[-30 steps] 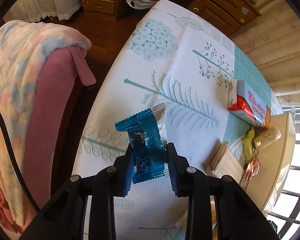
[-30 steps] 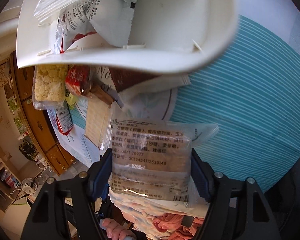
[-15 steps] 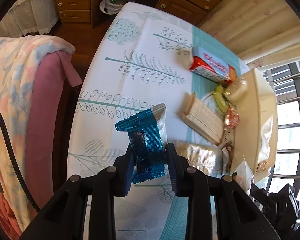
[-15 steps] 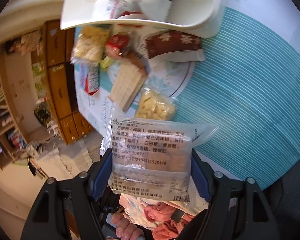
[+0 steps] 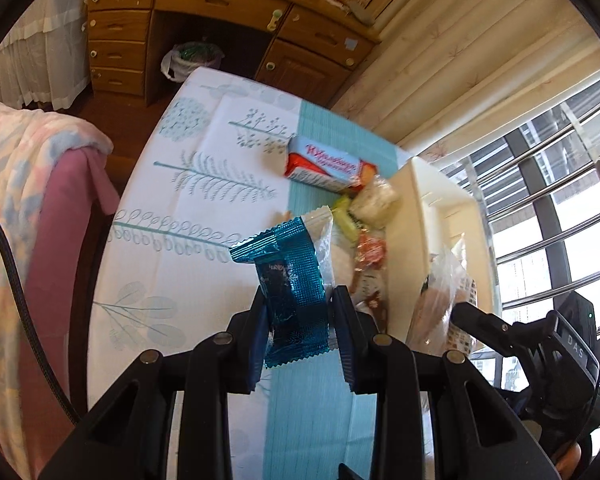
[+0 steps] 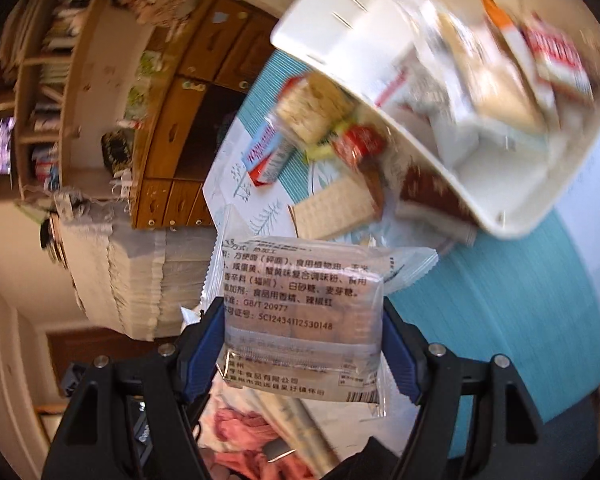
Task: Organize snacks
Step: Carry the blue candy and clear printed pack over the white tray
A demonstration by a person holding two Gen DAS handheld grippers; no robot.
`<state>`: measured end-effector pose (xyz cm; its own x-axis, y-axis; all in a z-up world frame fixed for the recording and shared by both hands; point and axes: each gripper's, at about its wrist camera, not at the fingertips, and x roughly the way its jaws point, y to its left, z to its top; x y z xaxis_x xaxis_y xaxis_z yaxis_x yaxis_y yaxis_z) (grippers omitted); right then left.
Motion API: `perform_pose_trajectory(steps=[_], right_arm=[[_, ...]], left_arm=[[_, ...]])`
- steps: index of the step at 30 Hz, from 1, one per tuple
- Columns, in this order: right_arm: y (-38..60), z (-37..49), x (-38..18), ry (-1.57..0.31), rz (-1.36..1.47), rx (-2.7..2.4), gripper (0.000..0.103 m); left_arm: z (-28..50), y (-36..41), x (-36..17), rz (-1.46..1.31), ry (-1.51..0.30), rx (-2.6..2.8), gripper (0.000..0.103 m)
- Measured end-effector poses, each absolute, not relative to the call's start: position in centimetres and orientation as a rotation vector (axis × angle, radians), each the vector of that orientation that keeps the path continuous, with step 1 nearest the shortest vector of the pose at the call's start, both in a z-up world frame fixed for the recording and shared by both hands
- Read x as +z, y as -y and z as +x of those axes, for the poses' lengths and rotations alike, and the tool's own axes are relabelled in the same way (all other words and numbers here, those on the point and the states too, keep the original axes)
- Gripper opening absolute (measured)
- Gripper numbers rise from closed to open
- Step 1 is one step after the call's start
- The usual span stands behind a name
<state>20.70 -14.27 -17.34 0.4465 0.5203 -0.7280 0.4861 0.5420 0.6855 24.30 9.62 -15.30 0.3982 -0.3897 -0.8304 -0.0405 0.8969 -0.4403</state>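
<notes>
The left gripper (image 5: 298, 312) held a blue foil snack packet (image 5: 292, 280) pinched between its fingers, raised above the desk (image 5: 188, 208). The right gripper (image 6: 302, 332) held a clear printed snack bag (image 6: 300, 312) clamped between its fingers, also off the desk.

The white bin (image 6: 496, 216) stood at the desk's window side and already contained several packets. Outside it, touching or just beside its wall, remained a red-and-blue boxed bar (image 5: 324, 166), a cracker pack (image 6: 336, 210), a puffed-rice packet (image 6: 312, 110), a small red-wrapped sweet (image 6: 360, 142) and a brown packet (image 6: 432, 200).

Judged status: task partly complete. Both held items and the five loose items had yet to be placed in the bin.
</notes>
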Motion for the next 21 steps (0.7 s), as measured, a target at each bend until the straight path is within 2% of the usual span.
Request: perform_pose_trajectory(steps=[6, 21], right_arm=[[17.2, 21.9, -14.0, -1.087, 0.818, 0.094, 0.073], [25.8, 22.6, -9.8, -0.916, 0.443, 0.136, 0.073]], left_arm=[[23.5, -5.8, -13.5, -0.438, -1.064, -0.195, 0.029], [24.3, 5.6, -10.7, -0.422, -0.948, -0.226, 0.029]])
